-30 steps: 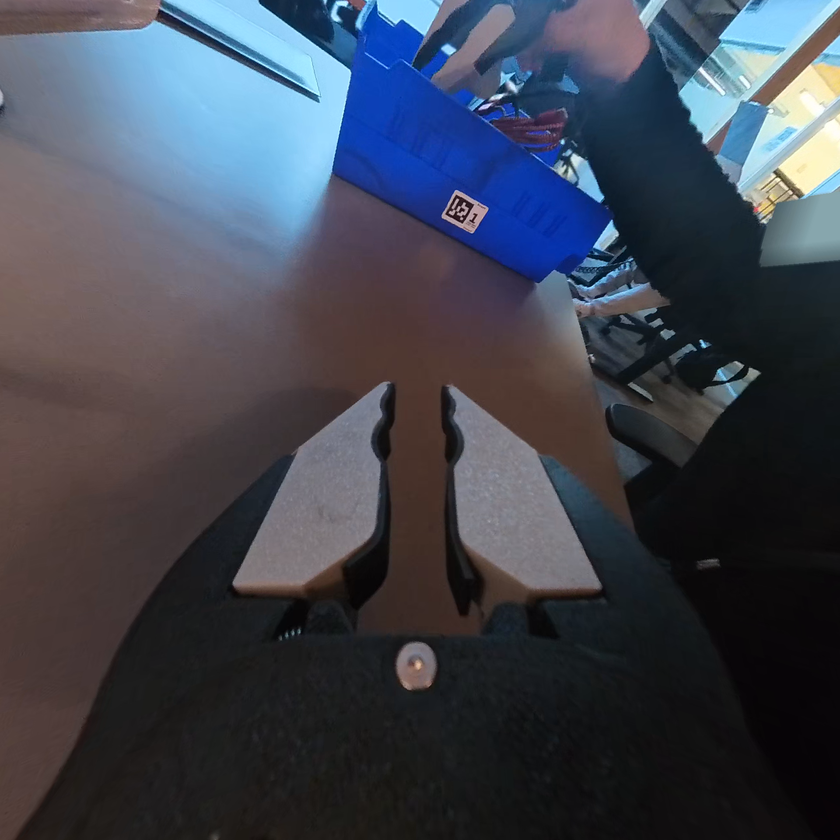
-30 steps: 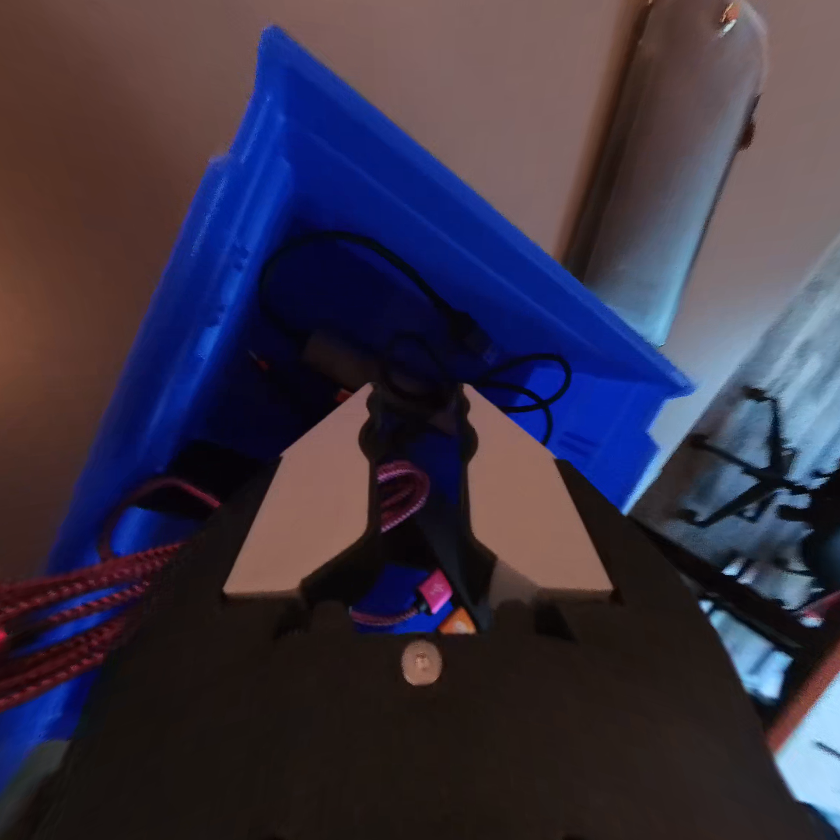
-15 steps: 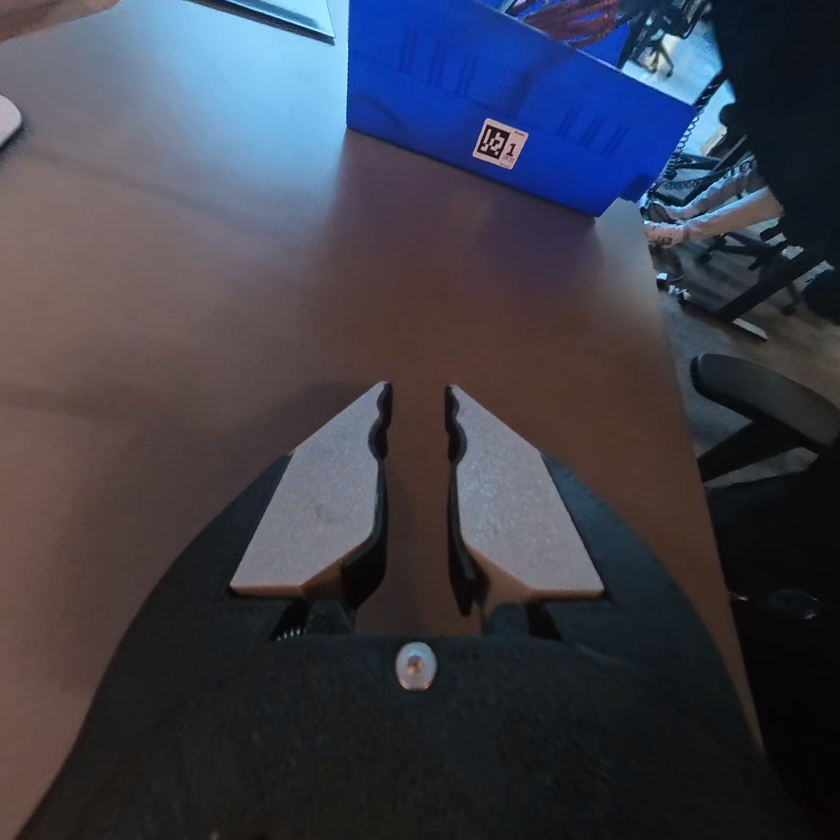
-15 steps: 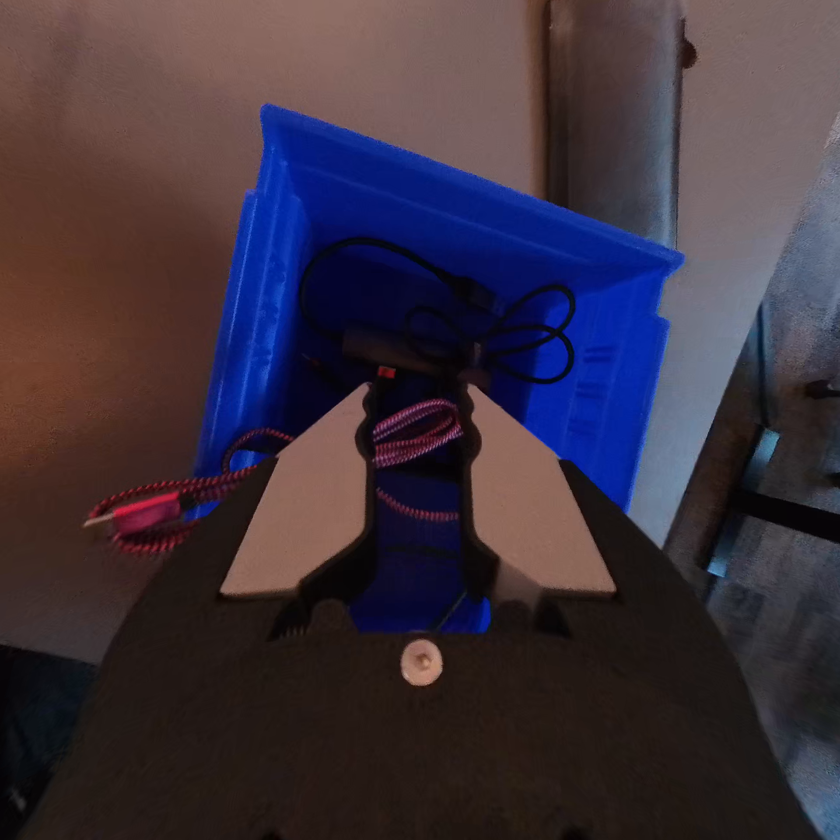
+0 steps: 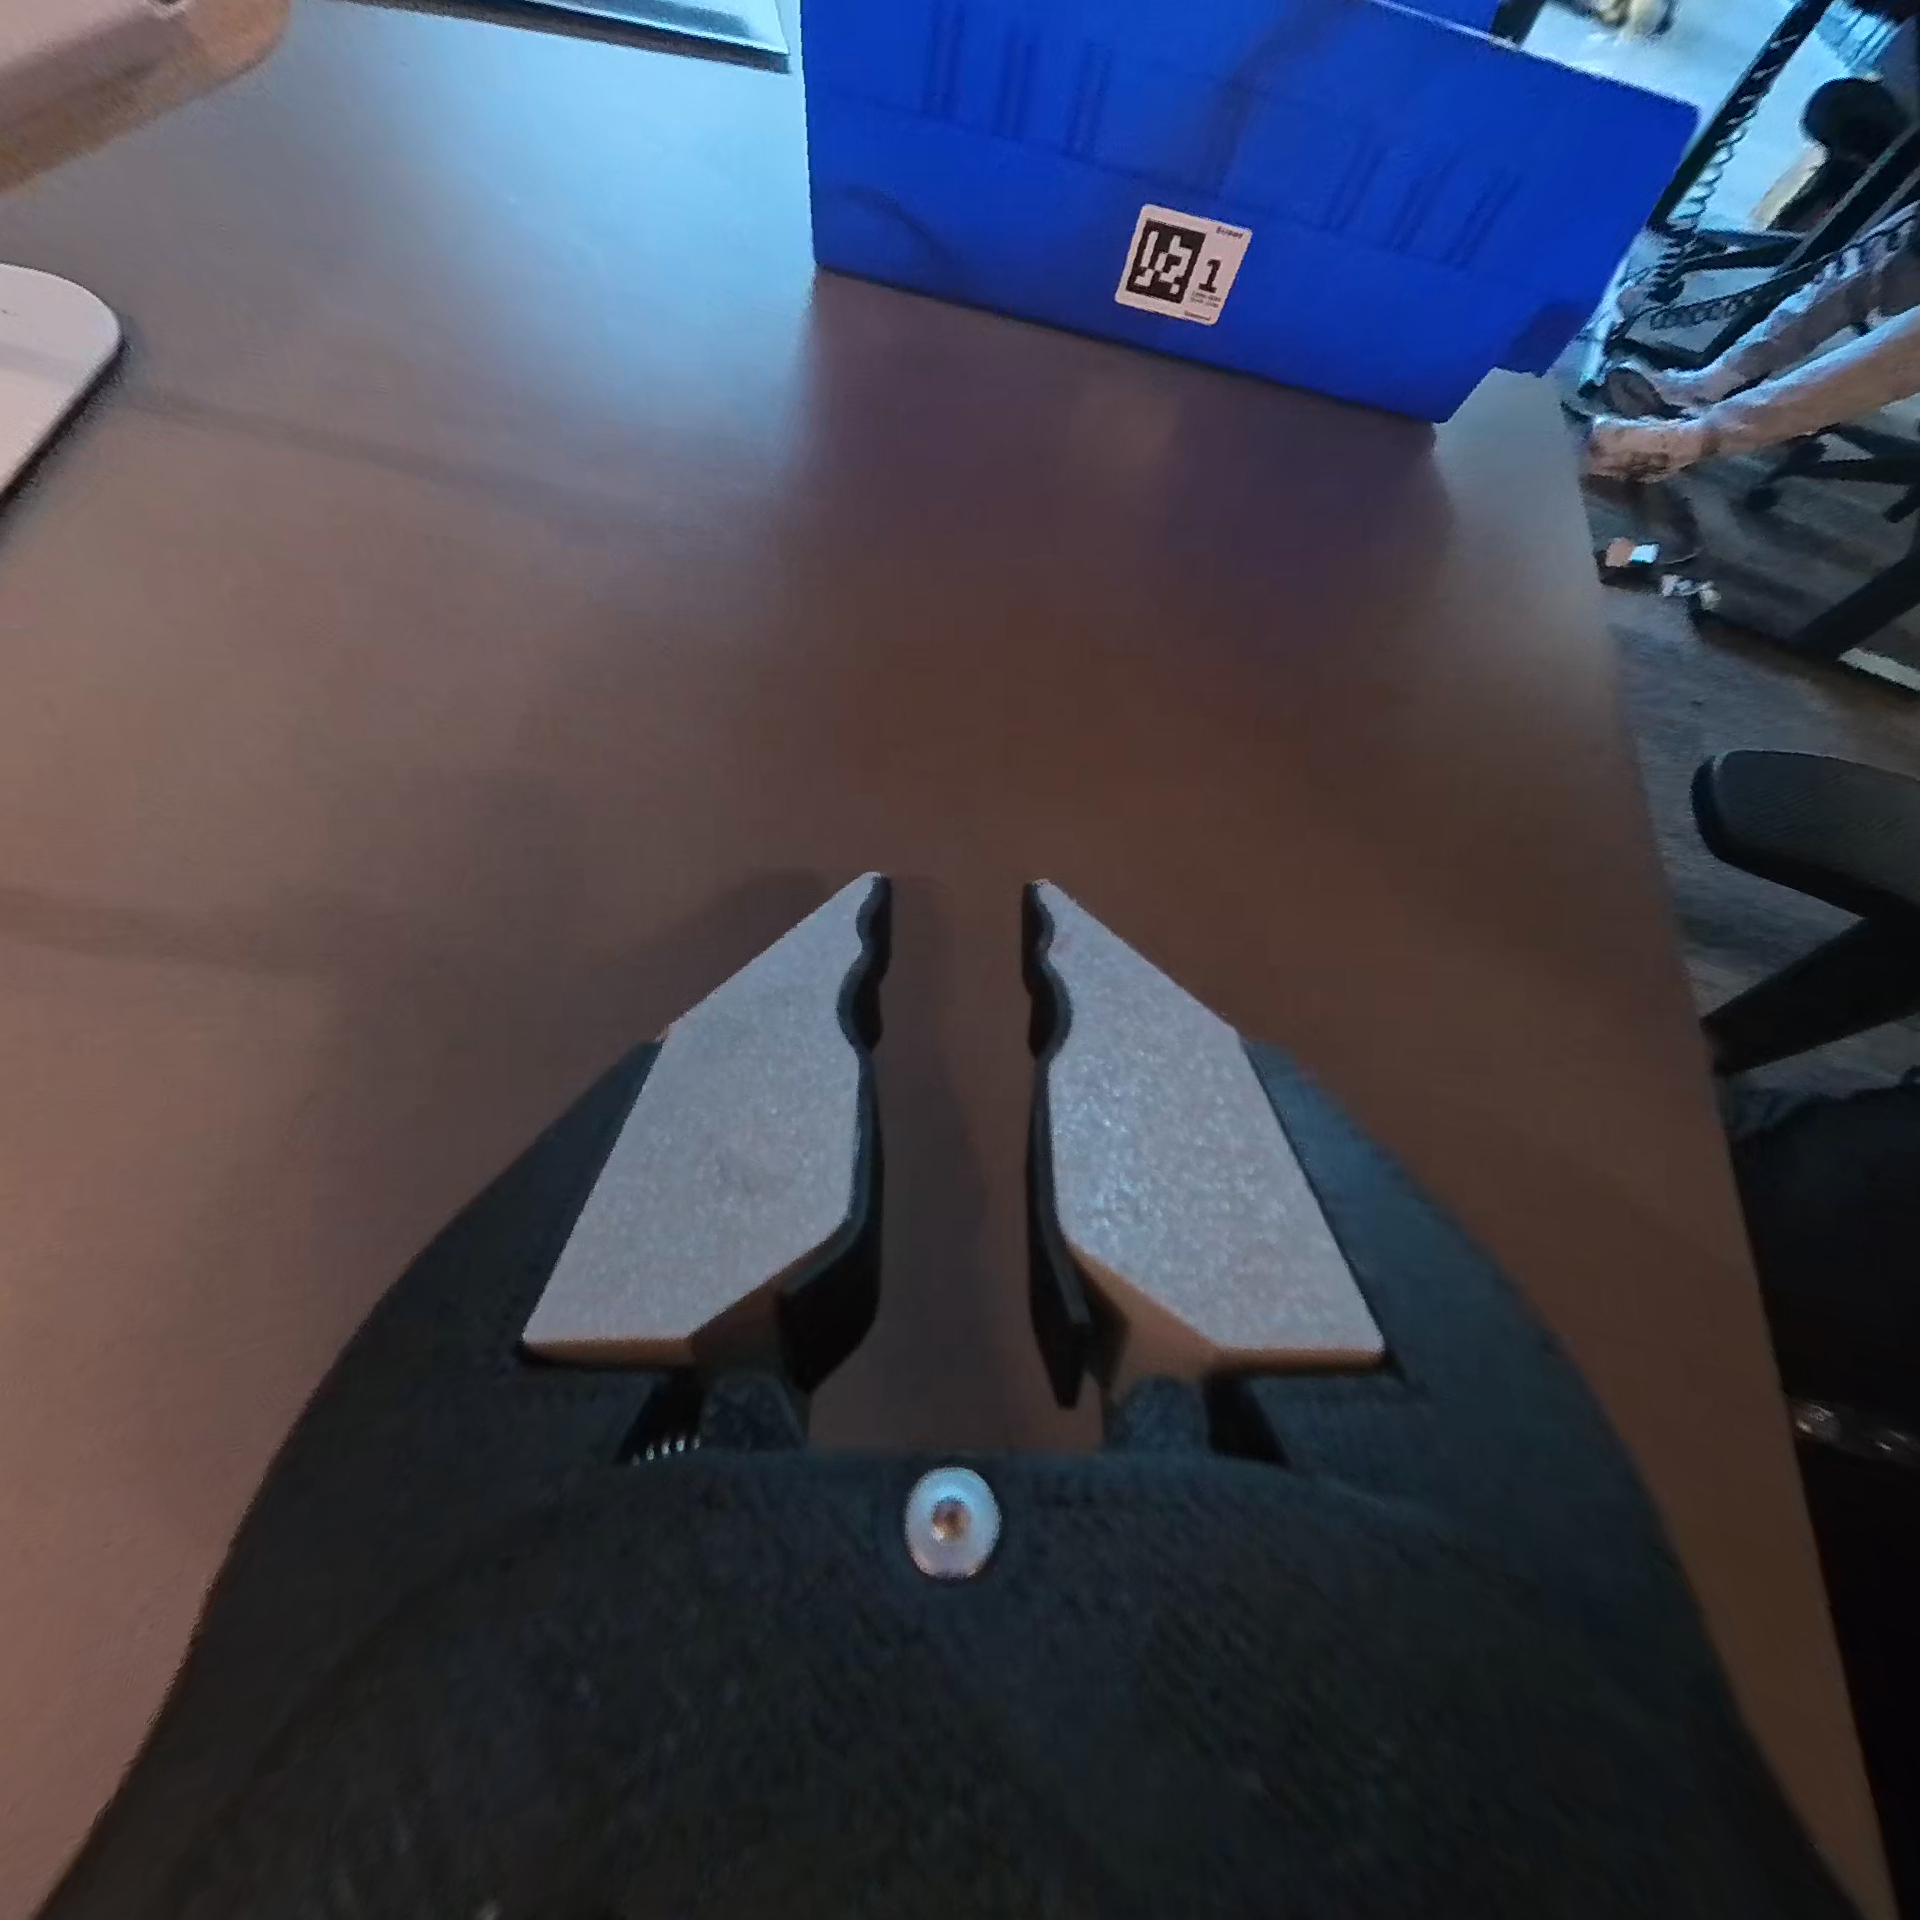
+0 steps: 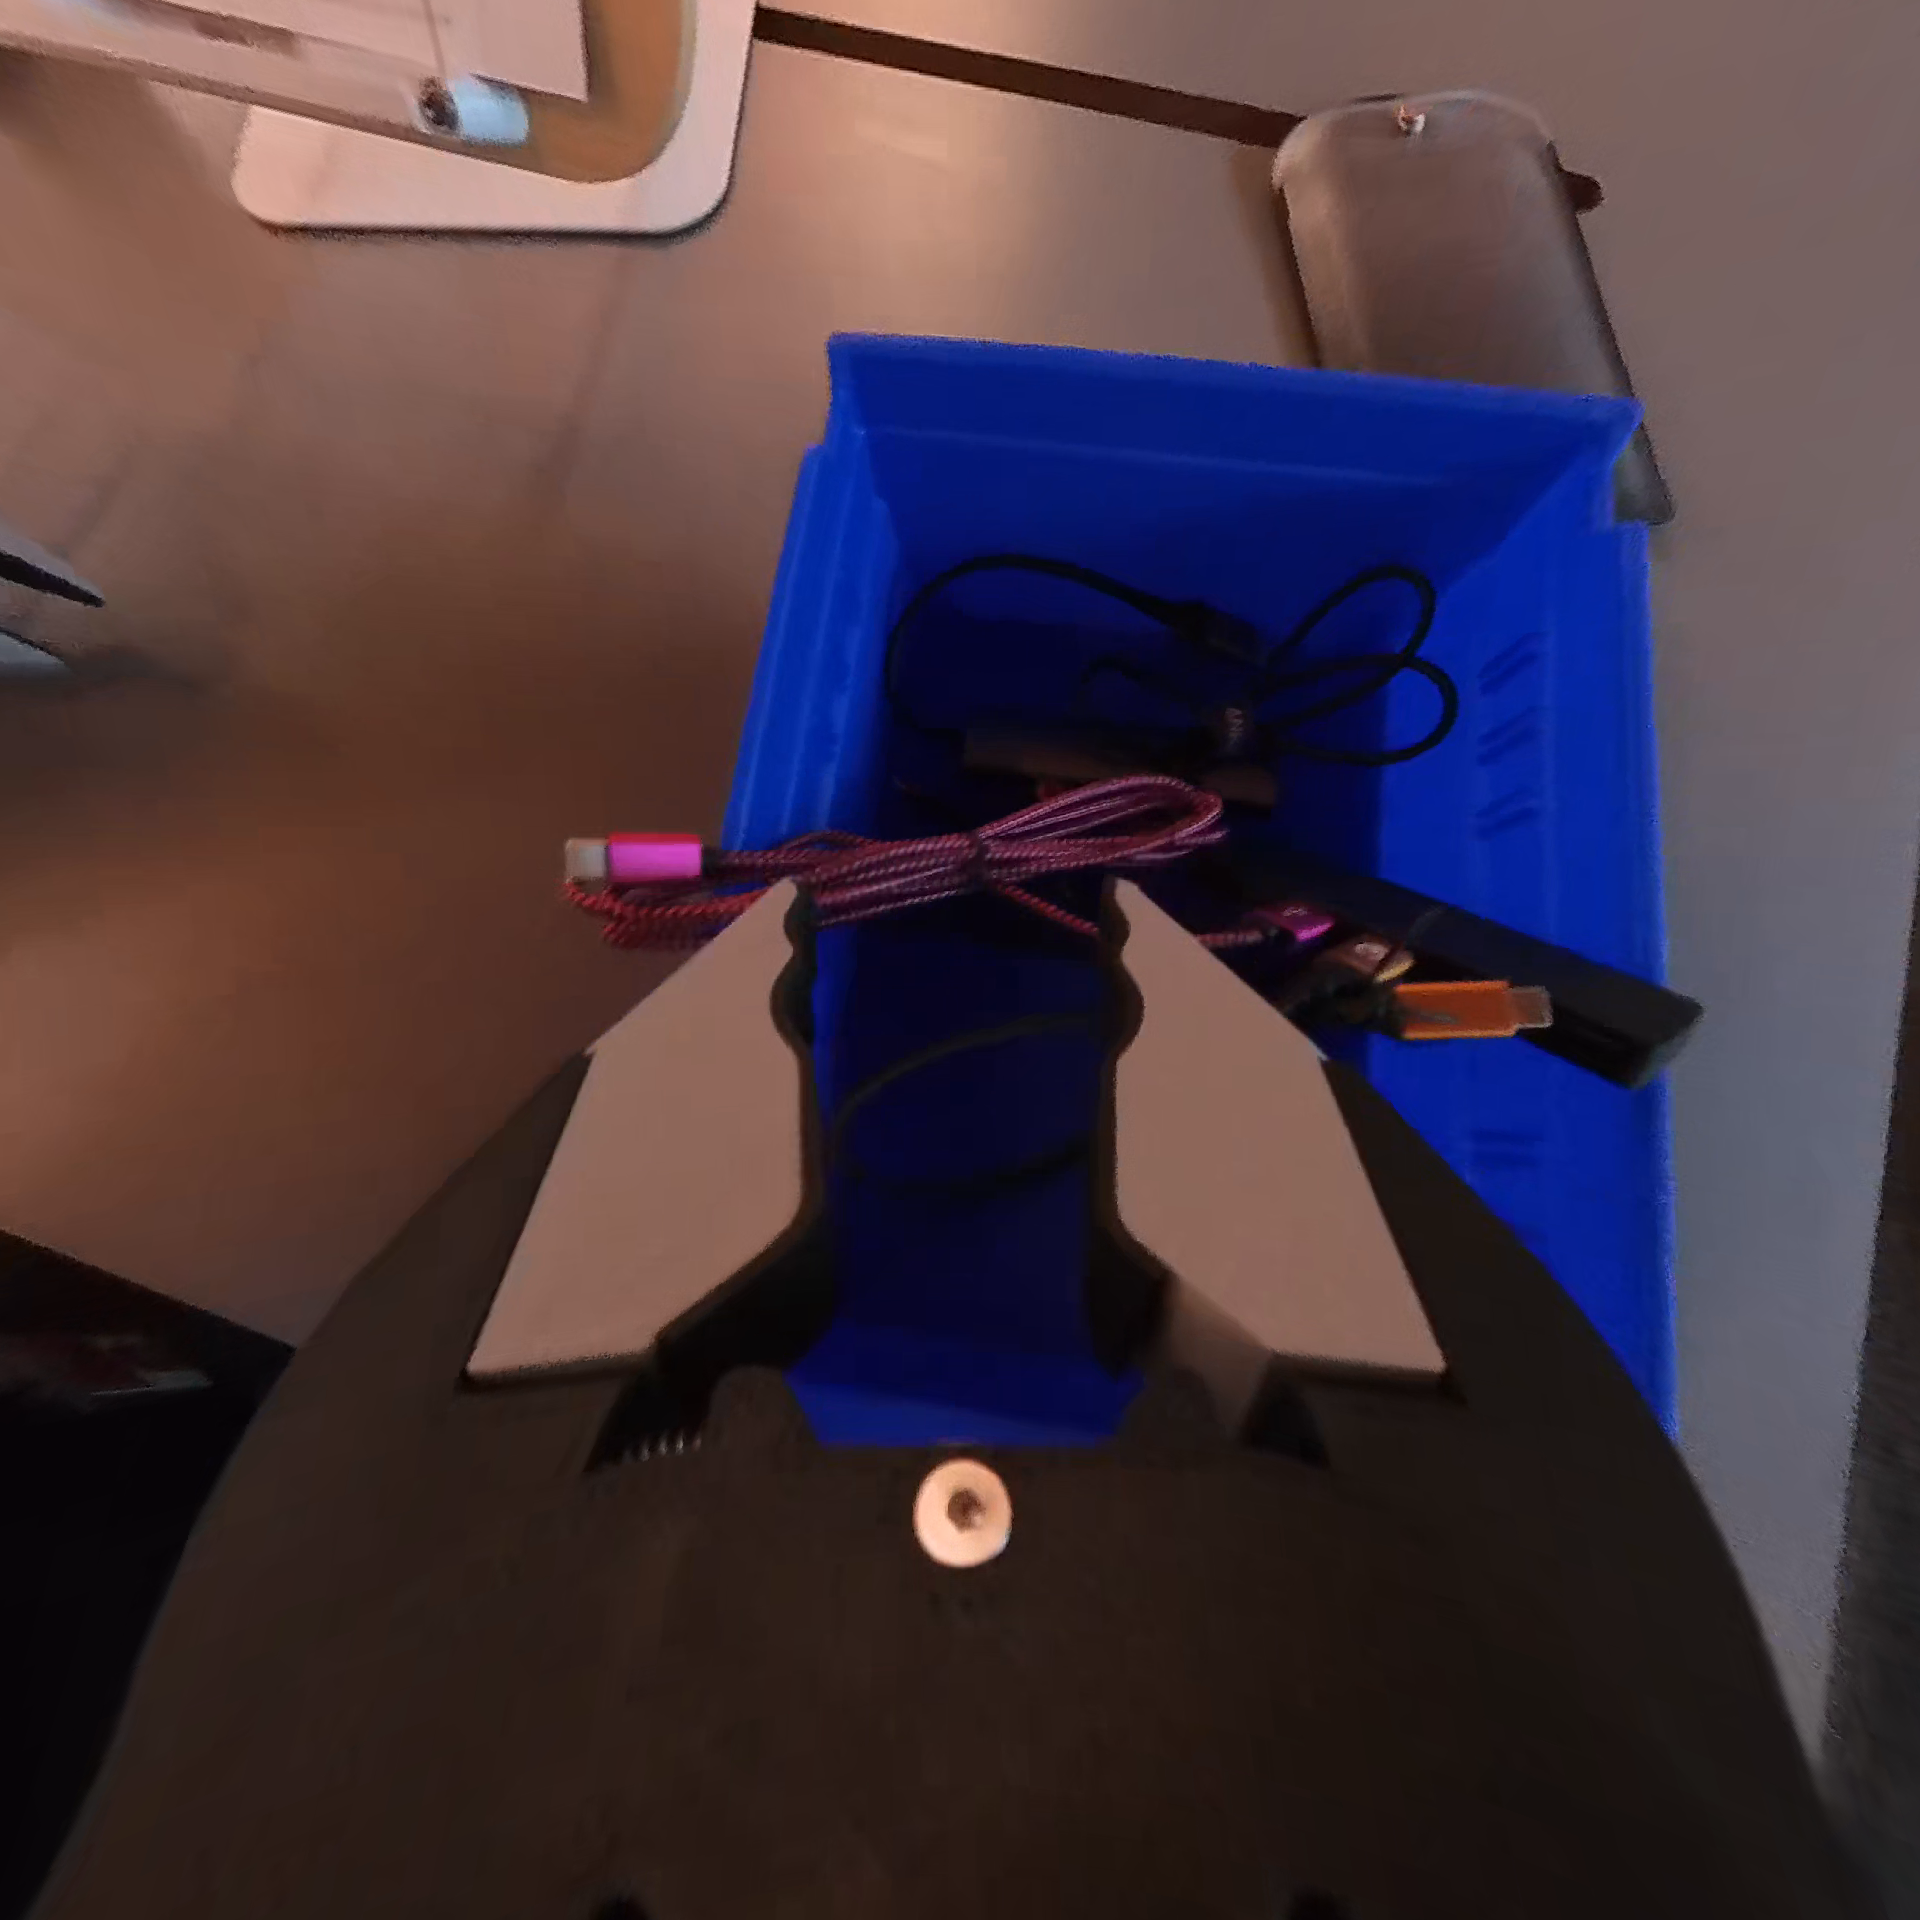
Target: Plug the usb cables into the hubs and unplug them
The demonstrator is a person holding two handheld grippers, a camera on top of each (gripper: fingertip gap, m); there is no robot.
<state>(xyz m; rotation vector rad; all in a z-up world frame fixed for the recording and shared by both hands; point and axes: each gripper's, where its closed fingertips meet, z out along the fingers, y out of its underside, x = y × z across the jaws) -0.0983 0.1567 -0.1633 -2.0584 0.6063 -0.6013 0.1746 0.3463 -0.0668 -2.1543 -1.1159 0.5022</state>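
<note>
The right gripper (image 6: 956,925), jaws wide apart and empty, hangs above the blue bin (image 6: 1558,831). A bundled red braided USB cable (image 6: 966,857) lies crosswise over the bin's left rim, pink plug (image 6: 649,857) pointing left. The left gripper (image 5: 956,899), slightly parted, holds nothing above the brown table (image 5: 520,623).

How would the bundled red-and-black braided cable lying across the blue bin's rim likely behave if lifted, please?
The bundled red-and-black braided cable would probably sag floppily. A tie around its middle should keep the loops together. Its pink-plugged end, overhanging the blue plastic bin, would likely dangle.
</note>
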